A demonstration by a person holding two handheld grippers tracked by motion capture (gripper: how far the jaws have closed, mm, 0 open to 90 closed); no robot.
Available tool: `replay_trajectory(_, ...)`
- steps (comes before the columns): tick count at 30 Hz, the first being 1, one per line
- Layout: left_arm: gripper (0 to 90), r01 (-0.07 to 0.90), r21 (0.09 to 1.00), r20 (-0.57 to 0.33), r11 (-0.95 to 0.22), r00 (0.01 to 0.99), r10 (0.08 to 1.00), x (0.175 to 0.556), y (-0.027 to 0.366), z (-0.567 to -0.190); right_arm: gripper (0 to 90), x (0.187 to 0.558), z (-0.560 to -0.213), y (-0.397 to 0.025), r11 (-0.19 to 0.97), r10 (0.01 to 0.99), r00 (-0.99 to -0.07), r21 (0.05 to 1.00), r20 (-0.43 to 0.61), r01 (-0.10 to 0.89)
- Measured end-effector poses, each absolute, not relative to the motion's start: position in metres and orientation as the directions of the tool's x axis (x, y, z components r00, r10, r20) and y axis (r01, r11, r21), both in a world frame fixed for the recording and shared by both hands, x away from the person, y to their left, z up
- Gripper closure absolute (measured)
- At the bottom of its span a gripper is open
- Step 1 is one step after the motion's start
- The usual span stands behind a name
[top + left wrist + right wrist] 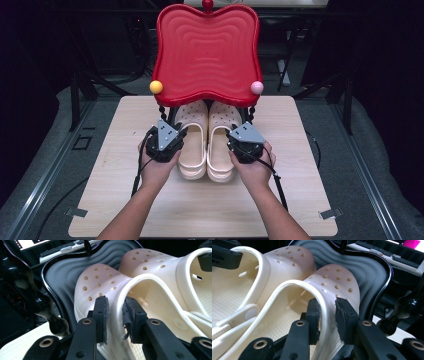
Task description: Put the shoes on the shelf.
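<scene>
Clogs sit side by side mid-surface, toes under a red tray; the left hand-held gripper (pixel 176 136) pinches the left clog (pixel 192 142)'s outer wall and the right hand-held gripper (pixel 234 137) the right clog (pixel 222 142)'s, so thin soft walls may slip free if lifted.

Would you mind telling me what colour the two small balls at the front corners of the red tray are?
Yellow ball and pink ball; high view shows them best.
</scene>
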State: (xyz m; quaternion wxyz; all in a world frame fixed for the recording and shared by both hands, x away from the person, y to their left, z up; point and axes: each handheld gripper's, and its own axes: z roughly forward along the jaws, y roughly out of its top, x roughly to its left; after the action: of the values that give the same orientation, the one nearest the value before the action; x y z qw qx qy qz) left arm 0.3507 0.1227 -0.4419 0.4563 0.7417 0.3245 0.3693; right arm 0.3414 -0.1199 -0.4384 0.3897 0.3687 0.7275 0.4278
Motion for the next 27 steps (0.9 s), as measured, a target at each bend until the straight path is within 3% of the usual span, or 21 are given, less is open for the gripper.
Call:
replay_trajectory(17,62.4,0.148,0.927,0.215,-0.346,0.546,0.81,0.347,0.123,-0.44,66.3,0.337,-0.438,-0.12,0.359,0.859,-0.451,0.914,-0.244,0.189)
replay_trajectory(27,62.1,0.184,0.929,0.165,-0.32,0.569,0.806,0.336,0.129,-0.434,65.4,0.325,-0.43,-0.123,0.357,0.853,-0.464,0.916,-0.24,0.184)
